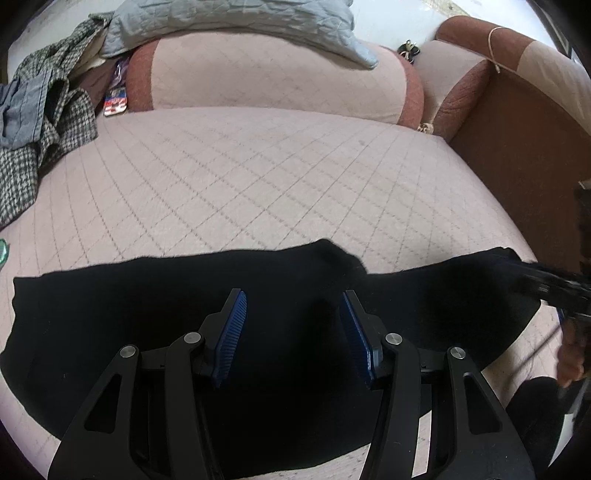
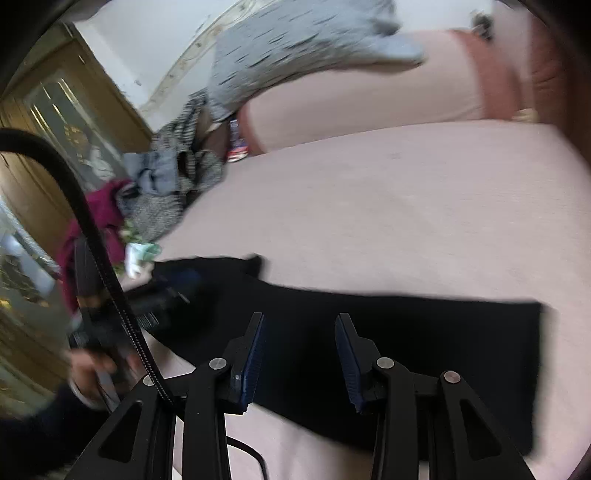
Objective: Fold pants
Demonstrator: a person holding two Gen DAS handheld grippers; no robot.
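Black pants [image 1: 147,314] lie flat on the pink quilted bed cover [image 1: 240,177], spread left to right along the near edge. My left gripper [image 1: 293,295] is open above the middle of the pants, jaws wide apart, holding nothing. In the right wrist view the pants [image 2: 424,339] lie as a flat black strip. My right gripper [image 2: 300,317] is open above them and empty. The other gripper [image 2: 162,291] shows at the left over the pants' left end; in the left wrist view the right gripper [image 1: 546,288] is at the right edge.
A heap of checked and blue clothes [image 1: 40,122] lies at the back left of the bed. A grey-blue quilt [image 1: 229,22] drapes over the pink headboard cushion [image 1: 277,74]. A brown bed frame [image 1: 517,147] is at the right. A wooden cabinet [image 2: 55,122] stands left.
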